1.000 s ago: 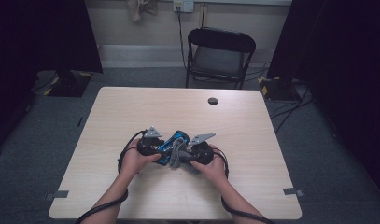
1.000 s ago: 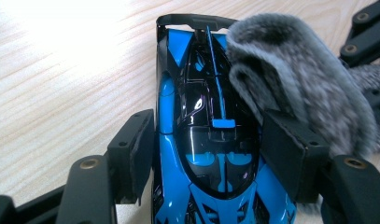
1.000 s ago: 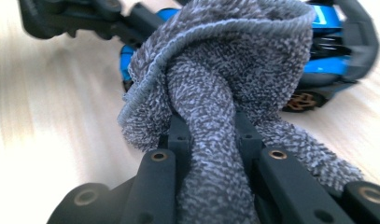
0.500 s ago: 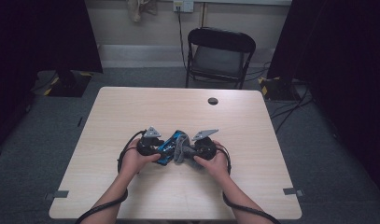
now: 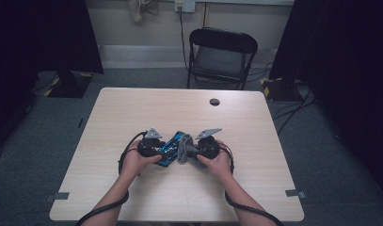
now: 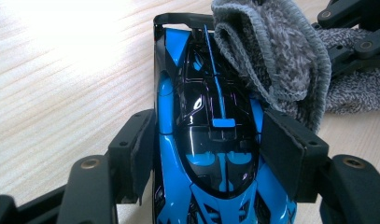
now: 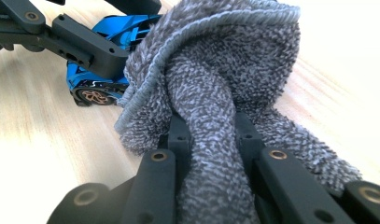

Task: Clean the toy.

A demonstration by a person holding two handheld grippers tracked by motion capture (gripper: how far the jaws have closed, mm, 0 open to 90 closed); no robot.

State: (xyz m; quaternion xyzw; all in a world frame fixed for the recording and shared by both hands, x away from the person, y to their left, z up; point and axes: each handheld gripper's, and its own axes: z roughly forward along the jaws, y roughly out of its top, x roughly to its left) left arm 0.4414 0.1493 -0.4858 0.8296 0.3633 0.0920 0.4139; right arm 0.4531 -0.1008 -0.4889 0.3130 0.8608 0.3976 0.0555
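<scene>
Seen from above: light wooden table [image 5: 132, 122], two forearms coming in from the near edge. Left gripper [image 5: 157, 149] clamped on a blue toy car [image 5: 170, 146] lying near the table's middle. Right gripper [image 5: 191, 151] just beside it, closed on a bunched grey cloth [image 5: 184, 151] touching the car's right side. Small dark disc [image 5: 214, 101] toward the far edge, well apart. Black folding chair [image 5: 222, 54] beyond the table.

Room's pretty dim, black at three and nine o'clock; the table [image 5: 179, 113] alone is lit. Close-ups have blown-out glare at twelve o'clock, and the cloth [image 7: 215, 84] is soft.
</scene>
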